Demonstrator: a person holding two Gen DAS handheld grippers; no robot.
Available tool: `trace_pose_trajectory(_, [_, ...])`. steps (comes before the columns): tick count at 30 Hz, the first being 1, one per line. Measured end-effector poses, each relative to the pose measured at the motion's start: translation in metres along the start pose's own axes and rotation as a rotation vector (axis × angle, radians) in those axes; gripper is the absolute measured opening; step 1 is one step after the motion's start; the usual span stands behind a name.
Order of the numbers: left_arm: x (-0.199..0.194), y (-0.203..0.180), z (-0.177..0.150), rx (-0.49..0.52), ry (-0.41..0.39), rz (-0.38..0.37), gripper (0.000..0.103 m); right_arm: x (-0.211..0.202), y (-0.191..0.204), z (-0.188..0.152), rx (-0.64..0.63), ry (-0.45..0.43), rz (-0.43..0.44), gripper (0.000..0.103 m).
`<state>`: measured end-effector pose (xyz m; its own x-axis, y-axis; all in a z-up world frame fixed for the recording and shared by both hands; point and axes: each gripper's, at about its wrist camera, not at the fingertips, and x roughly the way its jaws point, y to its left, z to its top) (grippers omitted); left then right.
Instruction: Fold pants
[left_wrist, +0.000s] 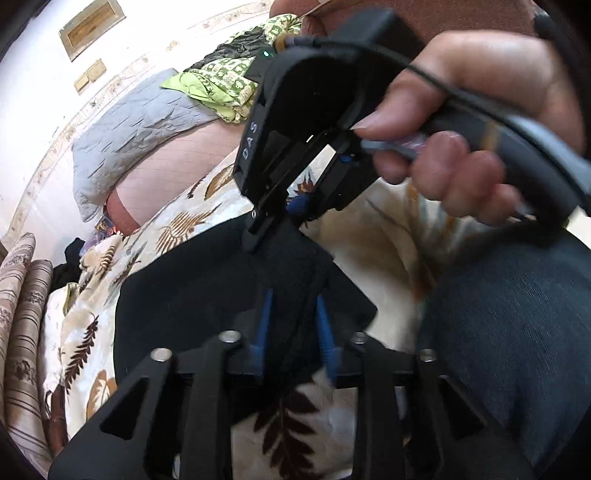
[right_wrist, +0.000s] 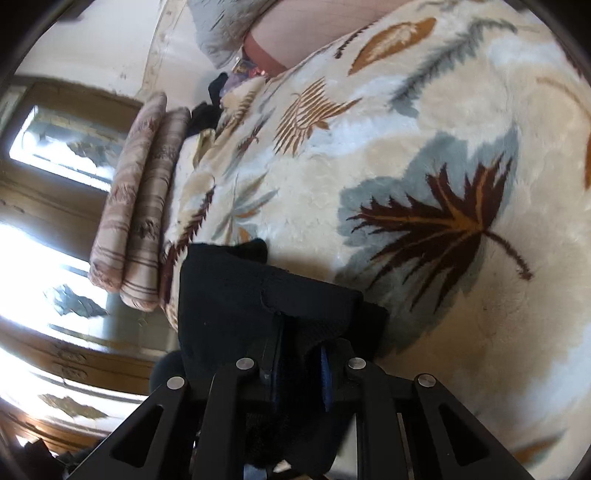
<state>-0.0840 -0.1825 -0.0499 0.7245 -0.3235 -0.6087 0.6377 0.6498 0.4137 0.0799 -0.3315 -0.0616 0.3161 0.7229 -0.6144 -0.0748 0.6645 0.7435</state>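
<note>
The black pants (left_wrist: 207, 295) lie on a cream leaf-print blanket (left_wrist: 207, 221) on the bed. My left gripper (left_wrist: 293, 314) is shut on a fold of the pants near their edge, its blue pads (left_wrist: 264, 317) on either side of the cloth. My right gripper (left_wrist: 275, 218), held in a hand, shows in the left wrist view just beyond, shut on the same edge of the pants. In the right wrist view the right gripper (right_wrist: 299, 354) pinches bunched black pants (right_wrist: 229, 295) lifted over the blanket (right_wrist: 406, 147).
A grey quilted pillow (left_wrist: 140, 136) and green patterned cloth (left_wrist: 221, 85) lie at the back of the bed. Striped bolsters (right_wrist: 140, 206) lie at the blanket's left edge, with a wooden cabinet (right_wrist: 55, 177) beyond. A person's dark-clad leg (left_wrist: 517, 332) is at the right.
</note>
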Motion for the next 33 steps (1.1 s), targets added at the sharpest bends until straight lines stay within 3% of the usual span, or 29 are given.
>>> trace_pose_trajectory(3, [-0.018, 0.017, -0.007, -0.086, -0.006, -0.124, 0.029, -0.004, -0.007, -0.002, 0.032, -0.025, 0.036, 0.014])
trace_pose_trajectory(5, [-0.031, 0.039, -0.012, -0.186, -0.013, -0.209, 0.029, -0.016, -0.005, -0.004, 0.039, -0.077, 0.001, 0.018])
trace_pose_trajectory(8, [-0.051, 0.09, -0.031, -0.428, -0.028, -0.289, 0.029, -0.046, 0.009, -0.01, -0.005, -0.169, -0.124, 0.018])
trace_pose_trajectory(9, [-0.055, 0.111, -0.04, -0.527, -0.028, -0.302, 0.029, -0.063, 0.021, -0.016, -0.057, -0.216, -0.188, 0.018])
trace_pose_trajectory(11, [-0.055, 0.147, -0.059, -0.71, -0.013, -0.335, 0.029, -0.078, 0.047, -0.027, -0.17, -0.245, -0.233, 0.019])
trace_pose_trajectory(12, [-0.051, 0.163, -0.068, -0.802, 0.0, -0.365, 0.032, -0.08, 0.059, -0.033, -0.226, -0.237, -0.232, 0.019])
trace_pose_trajectory(14, [-0.037, 0.182, -0.081, -0.945, 0.037, -0.437, 0.033, -0.07, 0.084, -0.05, -0.362, -0.14, -0.205, 0.019])
trace_pose_trajectory(16, [-0.021, 0.191, -0.089, -1.06, 0.083, -0.511, 0.033, -0.047, 0.099, -0.059, -0.432, -0.038, -0.249, 0.019])
trace_pose_trajectory(18, [-0.003, 0.188, -0.088, -1.098, 0.123, -0.535, 0.033, -0.021, 0.101, -0.065, -0.477, 0.052, -0.311, 0.019])
trace_pose_trajectory(20, [0.023, 0.176, -0.091, -1.079, 0.221, -0.542, 0.031, 0.009, 0.087, -0.069, -0.453, 0.159, -0.368, 0.02])
trace_pose_trajectory(21, [0.029, 0.176, -0.095, -1.088, 0.234, -0.528, 0.018, 0.013, 0.081, -0.069, -0.429, 0.163, -0.357, 0.02])
trace_pose_trajectory(22, [0.027, 0.176, -0.097, -1.092, 0.226, -0.505, 0.014, 0.012, 0.077, -0.068, -0.399, 0.147, -0.339, 0.02])
trace_pose_trajectory(24, [0.025, 0.175, -0.094, -1.075, 0.229, -0.498, 0.014, 0.007, 0.068, -0.066, -0.326, 0.135, -0.303, 0.02])
trace_pose_trajectory(28, [0.015, 0.187, -0.083, -1.059, 0.218, -0.482, 0.015, 0.0, 0.068, -0.068, -0.313, 0.11, -0.284, 0.02])
trace_pose_trajectory(29, [0.012, 0.195, -0.074, -1.031, 0.188, -0.465, 0.017, -0.002, 0.071, -0.067, -0.32, 0.111, -0.292, 0.019])
trace_pose_trajectory(31, [0.009, 0.215, -0.055, -0.959, 0.12, -0.418, 0.046, -0.012, 0.085, -0.063, -0.357, 0.046, -0.323, 0.02])
trace_pose_trajectory(33, [0.021, 0.233, -0.035, -0.912, 0.098, -0.384, 0.055, -0.023, 0.097, -0.05, -0.373, -0.048, -0.343, 0.02])
